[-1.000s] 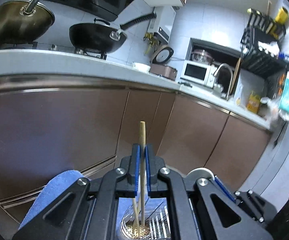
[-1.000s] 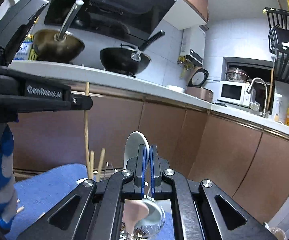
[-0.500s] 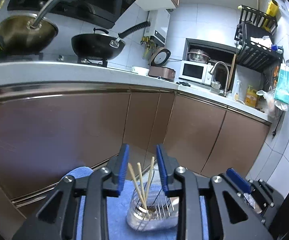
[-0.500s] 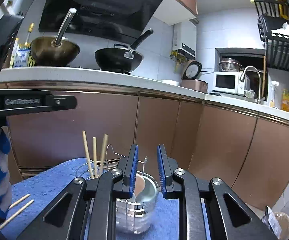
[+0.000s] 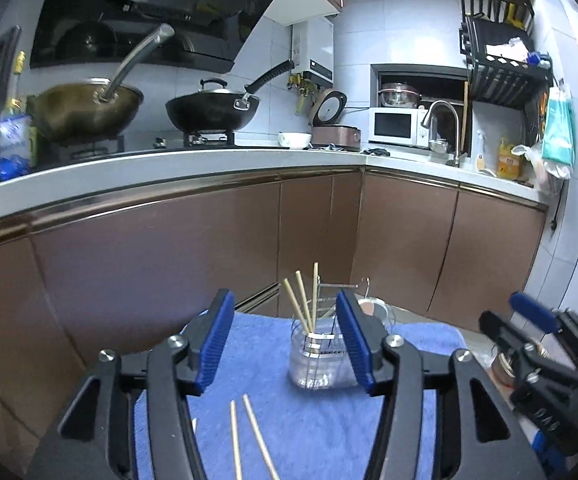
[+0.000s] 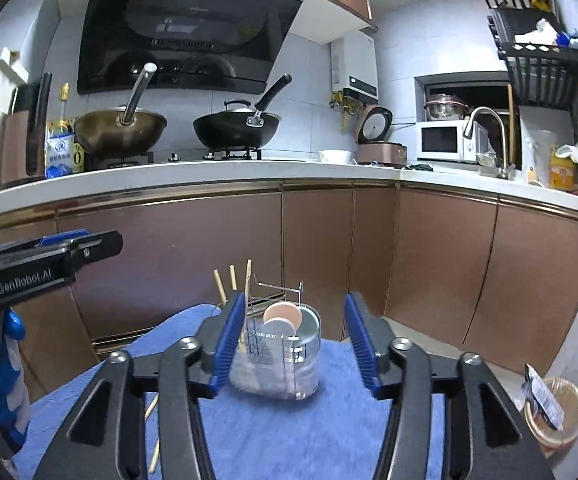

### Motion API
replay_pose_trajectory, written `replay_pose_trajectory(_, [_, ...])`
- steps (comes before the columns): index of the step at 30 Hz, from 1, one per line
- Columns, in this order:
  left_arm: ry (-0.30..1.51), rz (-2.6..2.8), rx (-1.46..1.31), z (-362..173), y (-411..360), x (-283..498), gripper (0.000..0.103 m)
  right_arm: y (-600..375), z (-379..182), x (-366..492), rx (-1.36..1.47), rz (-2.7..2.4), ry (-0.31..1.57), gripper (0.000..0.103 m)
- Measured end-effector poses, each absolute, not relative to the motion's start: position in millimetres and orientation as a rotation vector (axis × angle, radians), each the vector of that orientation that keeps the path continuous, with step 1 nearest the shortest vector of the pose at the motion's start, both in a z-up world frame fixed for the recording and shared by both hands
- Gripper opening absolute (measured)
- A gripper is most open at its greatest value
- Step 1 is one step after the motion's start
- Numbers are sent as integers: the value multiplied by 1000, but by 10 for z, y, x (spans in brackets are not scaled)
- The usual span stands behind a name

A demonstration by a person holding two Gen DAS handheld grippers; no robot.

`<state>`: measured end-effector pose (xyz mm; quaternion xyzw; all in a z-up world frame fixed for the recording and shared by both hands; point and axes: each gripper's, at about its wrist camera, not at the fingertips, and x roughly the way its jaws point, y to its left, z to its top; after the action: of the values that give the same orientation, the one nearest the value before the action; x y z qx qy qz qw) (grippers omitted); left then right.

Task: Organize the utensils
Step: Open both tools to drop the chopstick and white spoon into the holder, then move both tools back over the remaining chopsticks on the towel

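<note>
Nearest the left wrist camera, the left tongs [image 5: 285,340] are spread wide and empty, blue pads apart. Just under them two loose chopsticks [image 5: 245,436] lie flat on the blue cloth [image 5: 249,344] covering the bench, side by side and nearly parallel, tips toward the camera edge. Right tongs [image 6: 293,344] likewise released, gripping nothing; in their view a pale stick [image 6: 153,444] shows between the left finger arms, likely one of the same pair. Beyond, framed between both sets of pads, stands the clear utensil holder [image 5: 317,360] with its wire rack. Three chopsticks [image 5: 303,300] stand in one compartment, leaning fanwise; two spoons [image 6: 283,318], one pinkish and one white, sit in the other compartment. Judgement: the loose chopsticks are light, stiff, thin, smooth wood, and prone to roll or pivot in the pads. Best taken near mid-length, across the shaft, one at a time, pads square to the stick; lying flush on soft cloth, they need the fingertips pressed slightly into the nap. The holder looks light and could tip if bumped. Far background: brown cabinet fronts [image 5: 161,260], then the worktop with two woks [image 6: 237,128].
</note>
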<state>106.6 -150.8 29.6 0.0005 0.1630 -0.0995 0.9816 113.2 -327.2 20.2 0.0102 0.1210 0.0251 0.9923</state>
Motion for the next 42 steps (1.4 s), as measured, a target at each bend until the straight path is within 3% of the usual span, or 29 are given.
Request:
replay_pose_trajectory(8, [355, -172, 61, 252, -1497, 626, 55, -3263, 258, 665, 42, 32, 252, 66])
replay_pose_trajectory(18, [342, -159, 84, 278, -1404, 239, 56, -3228, 273, 306, 55, 13, 249, 70])
replay_pose_trajectory(42, [333, -110, 95, 243, -1253, 86, 57, -3215, 263, 145, 56, 11, 252, 71])
